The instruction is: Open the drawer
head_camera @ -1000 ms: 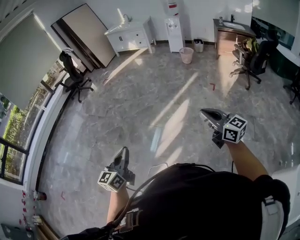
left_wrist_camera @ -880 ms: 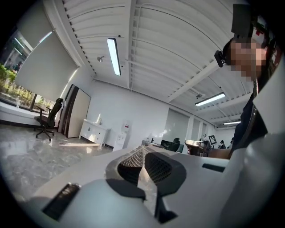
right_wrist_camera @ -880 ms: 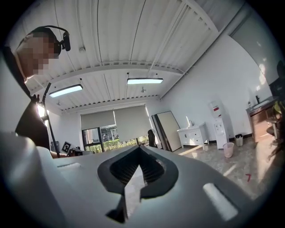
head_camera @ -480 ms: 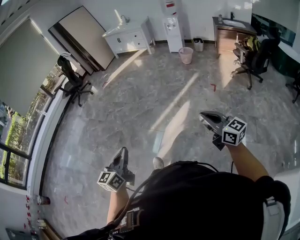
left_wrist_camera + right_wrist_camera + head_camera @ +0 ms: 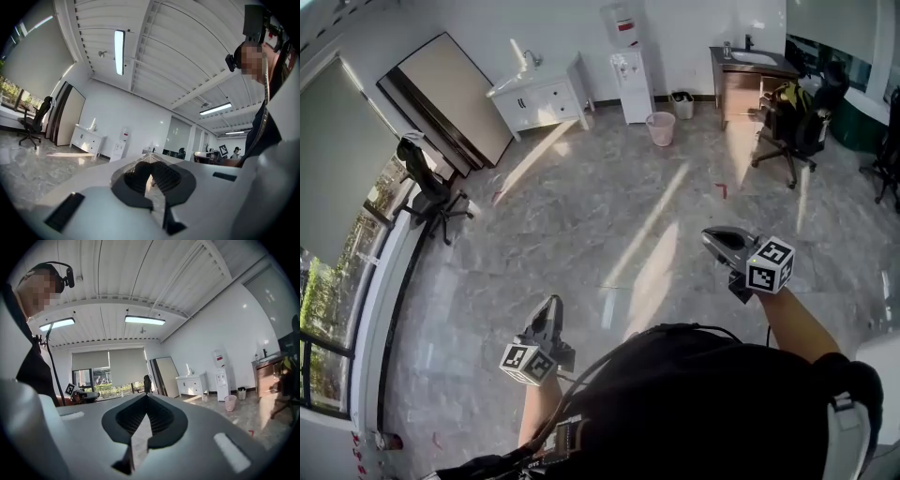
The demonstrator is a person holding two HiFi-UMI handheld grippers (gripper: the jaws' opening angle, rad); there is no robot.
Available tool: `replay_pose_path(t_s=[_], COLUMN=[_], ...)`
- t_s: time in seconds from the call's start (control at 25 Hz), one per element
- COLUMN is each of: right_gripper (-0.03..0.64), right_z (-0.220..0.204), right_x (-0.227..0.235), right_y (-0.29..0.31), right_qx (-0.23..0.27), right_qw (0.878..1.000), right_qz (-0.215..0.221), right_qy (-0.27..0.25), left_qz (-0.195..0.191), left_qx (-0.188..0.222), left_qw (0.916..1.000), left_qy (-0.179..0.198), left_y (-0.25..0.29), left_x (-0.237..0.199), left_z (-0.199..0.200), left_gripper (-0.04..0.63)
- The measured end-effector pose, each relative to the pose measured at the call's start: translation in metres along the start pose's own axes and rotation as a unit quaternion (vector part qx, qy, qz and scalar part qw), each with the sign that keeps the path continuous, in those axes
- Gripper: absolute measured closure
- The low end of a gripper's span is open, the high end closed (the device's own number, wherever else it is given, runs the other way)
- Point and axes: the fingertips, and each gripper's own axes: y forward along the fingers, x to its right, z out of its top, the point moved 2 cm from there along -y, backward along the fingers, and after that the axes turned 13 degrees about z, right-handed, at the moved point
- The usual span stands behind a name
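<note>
Bare marble floor (image 5: 609, 206) lies open ahead, bounded by the window wall (image 5: 356, 272) on the left and by the far wall. There the white drawer cabinet (image 5: 539, 94) stands, well apart from both grippers, near a water dispenser (image 5: 630, 75) and a pink bin (image 5: 660, 128). A black office chair (image 5: 427, 192) and a second chair (image 5: 787, 122) keep to the room's sides, and the left gripper (image 5: 551, 303) and right gripper (image 5: 710, 234) are both clenched on nothing.

A pink bin (image 5: 660, 128) stands near the water dispenser (image 5: 632, 77).

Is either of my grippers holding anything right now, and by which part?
Nothing is held: the left gripper and the right gripper are both shut and empty.
</note>
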Motion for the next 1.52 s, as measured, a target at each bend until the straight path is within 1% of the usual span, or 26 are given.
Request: replay_pose_path(t_s=[0.12,0.24,0.32,0.44,0.6,0.76,0.92,1.08,1.2,1.32,1.44,1.52], right_gripper=[0.626,0.626,0.626,0.626,0.626,0.626,0.626,0.626,0.626,0.626,0.626,0.626], right_z=[0.01,0.019,0.023,0.02,0.009,0.004,0.007,0.011,0.018,0.038,0.065,0.075], right_x=[0.009,0.009,0.014,0.021,0.033,0.053,0.089,0.134,0.179,0.224,0.264,0.291], right_y=[0.052,0.112,0.152,0.205,0.249,0.281,0.309,0.333,0.349,0.363,0.367,0.366], right_qx=[0.017,0.022,0.029,0.033,0.016,0.005,0.001,-0.001,-0.005,-0.006,-0.006,-0.006], right_qw=[1.0,1.0,0.999,0.999,0.999,0.999,0.999,0.999,0.999,0.999,0.997,0.996], right_qz=[-0.017,-0.019,-0.029,-0.036,-0.036,-0.034,-0.02,0.006,0.024,0.047,0.074,0.085], right_qy=[0.007,0.006,0.01,0.016,0.017,0.028,0.035,0.035,0.032,0.025,0.011,0.011], left_qz=[-0.01,-0.019,-0.019,-0.015,-0.009,-0.001,0.011,0.031,0.053,0.07,0.081,0.083], left_qx=[0.0,-0.005,-0.008,-0.014,-0.012,-0.018,-0.019,-0.009,0.005,0.022,0.028,0.034], left_qw=[0.9999,0.9997,0.9997,0.9998,0.9999,0.9997,0.9994,0.9992,0.9983,0.9968,0.9961,0.9957], left_qy=[-0.008,0.011,0.011,0.006,-0.003,-0.02,-0.028,-0.023,-0.023,-0.031,-0.021,-0.022], left_y=[0.017,0.024,0.027,0.032,0.046,0.063,0.088,0.12,0.152,0.188,0.232,0.263], left_x=[-0.051,-0.103,-0.146,-0.202,-0.247,-0.273,-0.288,-0.296,-0.3,-0.295,-0.282,-0.271], left_z=[0.022,0.051,0.065,0.077,0.079,0.079,0.078,0.082,0.085,0.094,0.101,0.107], left_gripper=[0.604,0.604,0.604,0.604,0.604,0.604,0.604,0.604,0.604,0.604,0.604,0.604])
